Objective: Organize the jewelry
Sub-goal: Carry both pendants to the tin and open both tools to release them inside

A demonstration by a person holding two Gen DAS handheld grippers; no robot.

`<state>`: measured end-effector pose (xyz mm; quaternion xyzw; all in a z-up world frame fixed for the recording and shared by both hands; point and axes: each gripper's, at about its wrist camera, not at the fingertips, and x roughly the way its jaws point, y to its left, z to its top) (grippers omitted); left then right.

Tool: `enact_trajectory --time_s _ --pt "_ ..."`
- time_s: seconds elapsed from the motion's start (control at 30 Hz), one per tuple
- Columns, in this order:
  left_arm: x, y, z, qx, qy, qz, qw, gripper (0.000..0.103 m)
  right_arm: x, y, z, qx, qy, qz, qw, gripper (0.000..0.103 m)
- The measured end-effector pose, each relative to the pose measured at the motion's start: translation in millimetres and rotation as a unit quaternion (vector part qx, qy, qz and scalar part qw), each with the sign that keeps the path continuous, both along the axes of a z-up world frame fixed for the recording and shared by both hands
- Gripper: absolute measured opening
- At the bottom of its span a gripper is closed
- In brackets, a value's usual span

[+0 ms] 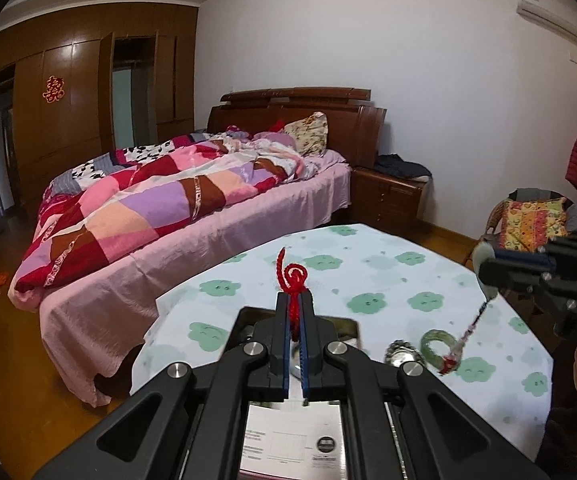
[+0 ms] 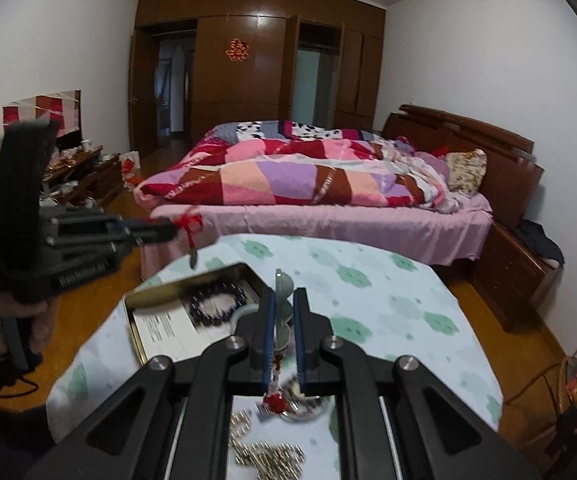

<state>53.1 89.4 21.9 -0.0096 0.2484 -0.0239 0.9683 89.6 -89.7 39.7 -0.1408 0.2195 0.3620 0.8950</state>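
Left claw (image 1: 296,300): clamped on a red cord (image 1: 293,280), raised over the worktop (image 1: 388,280). Right claw (image 2: 285,300): gripping a pale green pendant (image 2: 282,286) above the worktop. Tin tray (image 2: 192,280): holds a dark bead bracelet (image 2: 216,300).

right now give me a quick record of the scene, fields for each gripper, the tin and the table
left gripper: jaws shut on red cord, a pendant hanging below it
right gripper: jaws shut on pale green pendant, its beaded string dangling
tin: open on the table, dark bead bracelet inside
table: cloth with green cloud print, green bangle lying on it
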Motion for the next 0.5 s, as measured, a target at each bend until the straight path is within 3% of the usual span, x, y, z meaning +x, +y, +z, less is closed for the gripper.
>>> enact_trajectory --time_s 0.5 --pt "25 23 -35 0.008 0.055 0.024 0.9982 0.002 31 70 -33 -0.007 0.043 0.036 0.998 0.011"
